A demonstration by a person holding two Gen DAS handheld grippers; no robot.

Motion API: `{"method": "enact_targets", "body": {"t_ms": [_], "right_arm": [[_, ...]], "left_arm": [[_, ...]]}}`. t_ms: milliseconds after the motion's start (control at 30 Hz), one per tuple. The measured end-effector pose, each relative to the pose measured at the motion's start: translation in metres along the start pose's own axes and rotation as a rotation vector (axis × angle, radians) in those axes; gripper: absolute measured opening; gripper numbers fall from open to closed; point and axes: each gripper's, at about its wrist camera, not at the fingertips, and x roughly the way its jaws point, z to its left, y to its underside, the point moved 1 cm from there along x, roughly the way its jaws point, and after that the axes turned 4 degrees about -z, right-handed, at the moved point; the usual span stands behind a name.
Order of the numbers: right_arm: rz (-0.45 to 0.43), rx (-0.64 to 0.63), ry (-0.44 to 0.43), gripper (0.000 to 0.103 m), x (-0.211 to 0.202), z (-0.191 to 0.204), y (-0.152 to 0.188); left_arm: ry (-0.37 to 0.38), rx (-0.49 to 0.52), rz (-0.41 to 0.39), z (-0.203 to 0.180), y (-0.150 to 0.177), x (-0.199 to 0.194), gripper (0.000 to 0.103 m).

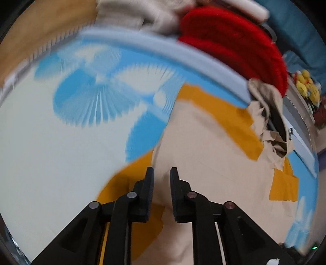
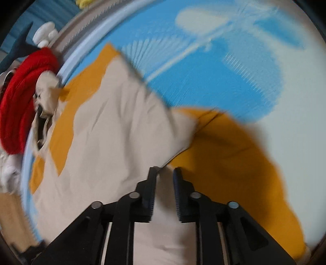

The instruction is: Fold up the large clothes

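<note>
A large beige garment point(image 1: 203, 142) with mustard-yellow panels point(image 1: 230, 114) lies spread on a blue-and-white patterned sheet point(image 1: 51, 142). Its crumpled collar end point(image 1: 271, 114) hangs at the sheet's far edge. My left gripper point(image 1: 162, 170) points down over the garment's near side, jaws a little apart, beige cloth showing in the gap but not pinched. In the right wrist view the same garment point(image 2: 122, 132) has a folded beige edge over a mustard panel point(image 2: 234, 152). My right gripper point(image 2: 165, 170) hovers at that edge, jaws slightly apart, with nothing pressed between the pads. Both views are motion-blurred.
A red knitted garment point(image 1: 234, 40) point(image 2: 22, 97) lies piled past the sheet's pale blue border point(image 1: 203, 61). White clothes point(image 1: 132, 12) lie beside it. Yellow plush toys point(image 1: 307, 87) sit at the far right. Bare sheet point(image 2: 203, 71) stretches beyond the garment.
</note>
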Motion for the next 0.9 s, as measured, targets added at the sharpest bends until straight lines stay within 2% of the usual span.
{"method": "enact_targets", "body": {"t_ms": [67, 100, 200, 233, 267, 333, 367, 433, 467, 533, 600, 667, 733, 900], "right_arm": [[-0.105, -0.016, 0.019, 0.030, -0.020, 0.006, 0.000], [-0.156, -0.023, 0.018, 0.031, -0.029, 0.009, -0.001], [-0.254, -0.068, -0.070, 0.034, -0.040, 0.023, -0.009], [-0.246, -0.086, -0.117, 0.036, -0.035, 0.028, -0.012], [-0.203, -0.115, -0.192, 0.039, -0.023, 0.034, -0.015], [-0.090, -0.148, -0.258, 0.039, 0.007, 0.041, -0.019], [-0.031, -0.154, -0.259, 0.039, 0.022, 0.041, -0.019], [0.069, -0.152, -0.188, 0.039, 0.052, 0.032, -0.014], [0.075, -0.145, -0.180, 0.033, 0.056, 0.028, -0.013], [0.061, -0.146, -0.168, 0.033, 0.050, 0.031, -0.014], [0.047, -0.177, -0.137, 0.034, 0.041, 0.037, -0.013], [0.028, -0.176, -0.116, 0.034, 0.029, 0.036, -0.011], [-0.018, -0.194, -0.128, 0.034, 0.012, 0.043, -0.014], [-0.242, -0.406, -0.197, 0.034, -0.062, 0.078, 0.000]], "left_arm": [[0.035, 0.022, 0.004, -0.006, 0.000, 0.002, 0.019], [0.063, 0.029, 0.031, -0.008, 0.002, 0.007, 0.019], [0.110, 0.052, 0.119, -0.015, 0.011, 0.026, 0.019], [0.122, 0.060, 0.142, -0.020, 0.014, 0.032, 0.019], [0.136, 0.070, 0.171, -0.022, 0.017, 0.038, 0.019], [0.129, 0.088, 0.199, -0.029, 0.023, 0.043, 0.020], [0.121, 0.100, 0.210, -0.031, 0.025, 0.046, 0.021], [0.122, 0.105, 0.221, -0.032, 0.027, 0.049, 0.023], [0.121, 0.101, 0.232, -0.031, 0.028, 0.054, 0.023], [0.104, 0.094, 0.265, -0.027, 0.030, 0.064, 0.024], [0.048, 0.080, 0.303, -0.021, 0.034, 0.071, 0.024], [0.044, 0.092, 0.281, -0.024, 0.031, 0.063, 0.024], [0.062, 0.136, 0.212, -0.036, 0.024, 0.045, 0.024], [0.114, 0.227, 0.069, -0.059, 0.018, 0.008, 0.033]]}}
